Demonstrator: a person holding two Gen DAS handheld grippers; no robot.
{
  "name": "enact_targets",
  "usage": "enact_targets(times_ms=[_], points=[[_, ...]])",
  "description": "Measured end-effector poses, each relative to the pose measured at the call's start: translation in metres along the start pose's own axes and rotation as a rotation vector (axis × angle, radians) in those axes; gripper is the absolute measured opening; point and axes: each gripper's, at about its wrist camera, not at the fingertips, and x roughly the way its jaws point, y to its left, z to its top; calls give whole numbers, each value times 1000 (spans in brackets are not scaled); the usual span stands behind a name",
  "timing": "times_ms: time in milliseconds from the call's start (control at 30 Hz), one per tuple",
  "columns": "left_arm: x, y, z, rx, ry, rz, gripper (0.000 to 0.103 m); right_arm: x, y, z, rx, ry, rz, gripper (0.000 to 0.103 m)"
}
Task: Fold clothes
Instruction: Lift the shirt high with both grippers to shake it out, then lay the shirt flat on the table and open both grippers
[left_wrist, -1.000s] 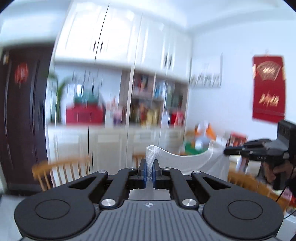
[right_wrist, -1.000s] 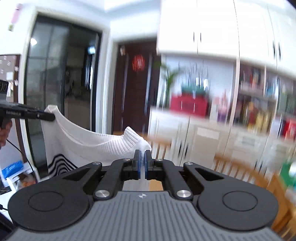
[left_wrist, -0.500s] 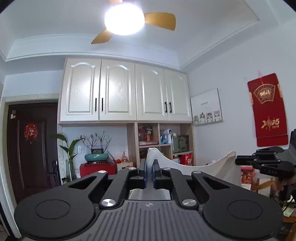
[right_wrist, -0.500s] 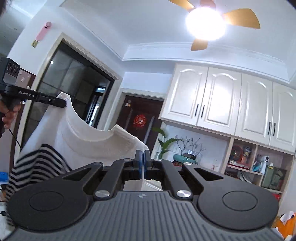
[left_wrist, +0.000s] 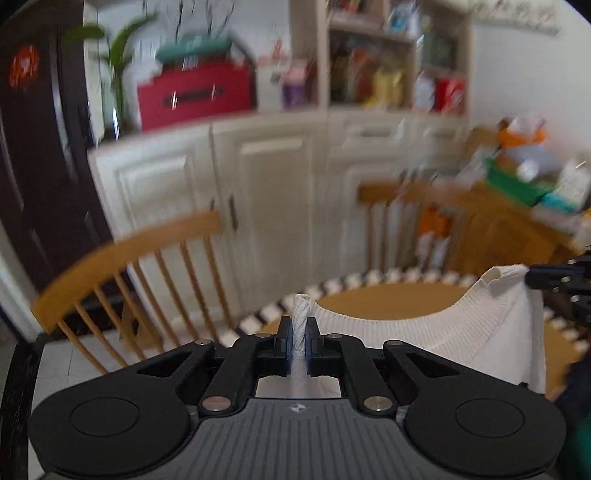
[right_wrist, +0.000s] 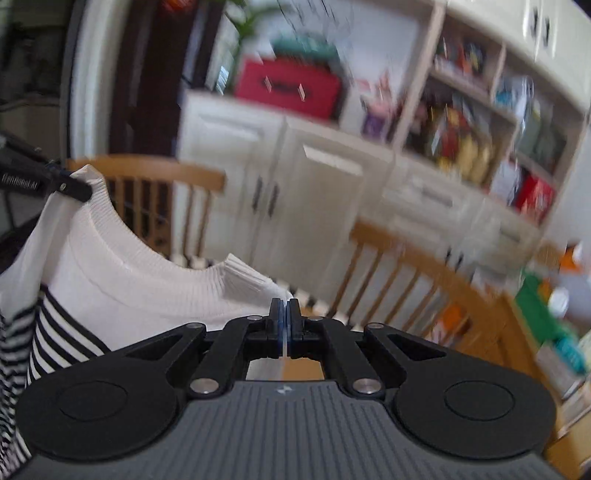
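Observation:
A white knit sweater (left_wrist: 443, 332) with black stripes lower down (right_wrist: 62, 332) hangs stretched between my two grippers by its shoulders. In the left wrist view, my left gripper (left_wrist: 299, 328) pinches a bunch of ribbed fabric at the collar edge, and its jaws are opening slightly with the cloth still between the pads. My right gripper (right_wrist: 283, 310) is shut on a thin fold of the other shoulder. Each gripper shows in the other's view: the right one (left_wrist: 532, 275) at the right edge, the left one (right_wrist: 79, 192) at the upper left. The sweater's lower part is hidden.
A round wooden table (left_wrist: 388, 299) with a black-and-white checked rim lies just below the sweater. Wooden spindle chairs (left_wrist: 147, 251) (right_wrist: 399, 266) stand around it. Behind are cream cabinets (left_wrist: 277, 192), shelves, a red box (left_wrist: 192, 94) and a cluttered side table (left_wrist: 517, 184).
Both views have swung down from the ceiling and upper cabinets to the table and chairs. The sweater has come down with the grippers, still stretched between them.

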Motion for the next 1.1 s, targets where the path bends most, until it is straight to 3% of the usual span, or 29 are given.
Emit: enact_targets(times_ms=[100, 167, 200, 267, 433, 567, 700, 733, 767, 800, 967, 1100], points=[[92, 11, -30, -39, 80, 62, 23, 84, -1, -32, 180, 112, -69, 9], [110, 28, -56, -76, 73, 36, 33, 101, -15, -56, 305, 140, -72, 37], [109, 40, -69, -98, 75, 17, 39, 99, -23, -68, 346, 138, -62, 41], [89, 68, -102, -145, 137, -43, 42, 83, -39, -92, 378, 125, -30, 40], [64, 104, -182, -236, 322, -180, 43, 43, -47, -163, 374, 241, 50, 40], [50, 94, -208, -285, 326, -200, 59, 24, -34, -181, 450, 266, 112, 40], [45, 84, -212, -293, 313, -135, 59, 39, -19, -173, 458, 291, 136, 34], [46, 81, -211, -284, 311, -119, 53, 43, -15, -172, 439, 305, 130, 16], [45, 75, -209, -261, 306, -102, 40, 47, -11, -170, 415, 317, 120, 4], [44, 72, -208, -234, 304, -98, 4, 49, -9, -169, 390, 324, 103, 3], [35, 79, -199, -171, 289, 36, 3, 51, -25, -156, 297, 320, -29, 3], [32, 117, -200, -198, 297, 166, 3, 58, -50, -149, 240, 340, -141, 3]])
